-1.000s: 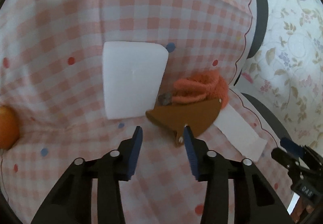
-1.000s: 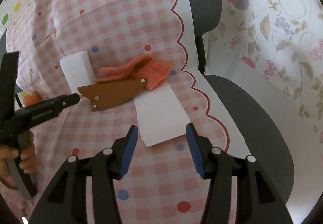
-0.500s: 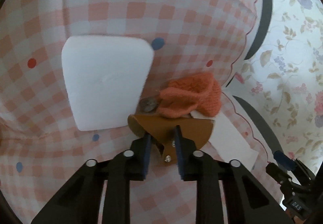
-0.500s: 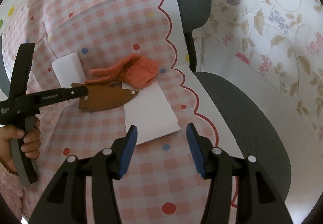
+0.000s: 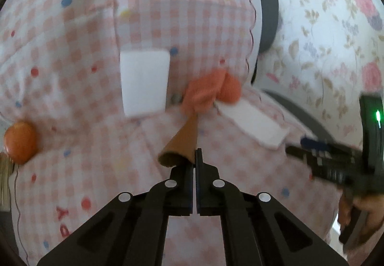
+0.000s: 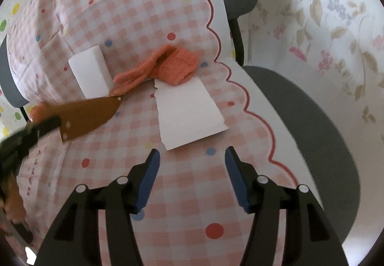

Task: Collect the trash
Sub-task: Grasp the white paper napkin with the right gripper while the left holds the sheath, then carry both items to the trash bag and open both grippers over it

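1. The left gripper (image 5: 195, 155) has its jaws pressed together on the wide end of a brown leather sheath (image 5: 183, 140). The right wrist view shows that flat, blade-shaped piece (image 6: 88, 114) held clear of the pink checked cloth (image 6: 148, 16), its point near the orange knit glove (image 6: 165, 66).
2. The sheath looks light and fairly stiff, with small rivets along one edge. It seems to keep its shape when held by one end, so an edge pinch should do, though a thin flat piece can swing or slip in the pads.
3. The right gripper (image 6: 192, 165) hovers just short of a torn sheet of white paper (image 6: 189, 112), and its jaws are opening with nothing between them.
4. The paper lies flat on the cloth, its far edge tucked under the glove. It is probably very light and limp, and hard to get under. The near corner or the free side edge looks like the best place to pinch, though the pads may catch the cloth too.
5. A white foam block (image 5: 144, 82) sits beyond the sheath, soft and easy to squeeze across its narrow sides.
6. The glove is soft and bunched, so a fold could be gripped anywhere.
7. An orange round thing (image 5: 21, 142) lies at the left edge, too blurred to identify.
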Demonstrator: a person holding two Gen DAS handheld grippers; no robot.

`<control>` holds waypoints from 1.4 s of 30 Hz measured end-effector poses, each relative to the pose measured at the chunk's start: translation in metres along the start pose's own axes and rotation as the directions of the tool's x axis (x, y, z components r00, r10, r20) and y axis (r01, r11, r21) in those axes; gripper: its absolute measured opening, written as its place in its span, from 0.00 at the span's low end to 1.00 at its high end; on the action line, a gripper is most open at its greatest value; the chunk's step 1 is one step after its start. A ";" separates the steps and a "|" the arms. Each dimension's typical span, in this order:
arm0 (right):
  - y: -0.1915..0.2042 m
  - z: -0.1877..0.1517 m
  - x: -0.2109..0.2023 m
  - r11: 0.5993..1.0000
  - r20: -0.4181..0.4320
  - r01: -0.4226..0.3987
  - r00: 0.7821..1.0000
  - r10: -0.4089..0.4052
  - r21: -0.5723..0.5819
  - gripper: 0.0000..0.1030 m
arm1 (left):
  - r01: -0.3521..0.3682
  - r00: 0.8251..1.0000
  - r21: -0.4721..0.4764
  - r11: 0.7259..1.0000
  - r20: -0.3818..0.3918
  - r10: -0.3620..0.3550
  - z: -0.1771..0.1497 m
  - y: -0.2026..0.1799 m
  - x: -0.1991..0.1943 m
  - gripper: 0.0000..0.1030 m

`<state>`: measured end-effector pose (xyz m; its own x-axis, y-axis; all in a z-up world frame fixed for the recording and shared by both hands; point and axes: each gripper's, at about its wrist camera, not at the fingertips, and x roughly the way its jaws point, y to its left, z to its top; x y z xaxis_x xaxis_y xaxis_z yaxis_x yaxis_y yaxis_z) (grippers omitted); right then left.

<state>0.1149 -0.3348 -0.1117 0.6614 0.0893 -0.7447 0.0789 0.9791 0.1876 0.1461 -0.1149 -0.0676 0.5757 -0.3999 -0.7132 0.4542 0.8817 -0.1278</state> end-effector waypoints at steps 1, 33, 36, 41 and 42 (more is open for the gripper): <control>0.000 0.001 0.002 1.000 -0.003 -0.008 1.000 0.008 0.009 0.54 | 0.001 1.000 0.008 1.000 -0.014 -0.001 -0.003 -0.003 0.002 0.01; 0.013 -0.028 -0.089 0.988 0.235 0.154 0.961 -0.148 -0.005 0.02 | -0.005 1.000 -0.048 0.999 0.013 0.006 -0.043 -0.007 -0.058 0.02; 0.011 -0.044 -0.114 0.988 0.264 0.155 0.953 -0.151 0.003 0.02 | 0.011 0.999 -0.058 0.998 0.035 -0.009 -0.054 -0.010 -0.074 0.01; 0.012 -0.064 -0.148 0.991 0.282 0.135 0.950 -0.133 0.011 0.02 | 0.037 0.998 -0.076 0.996 0.061 -0.032 -0.069 -0.017 -0.100 0.01; 0.014 -0.070 -0.153 0.991 0.282 0.133 0.950 -0.131 0.011 0.02 | 0.036 0.997 -0.070 0.997 0.069 -0.032 -0.071 -0.020 -0.107 0.01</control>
<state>-0.0369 -0.3219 -0.0401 0.8289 -0.0947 -0.5514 0.1744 0.9802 0.0939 0.0271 -0.0722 -0.0382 0.6064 -0.4439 -0.6598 0.4261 0.8819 -0.2017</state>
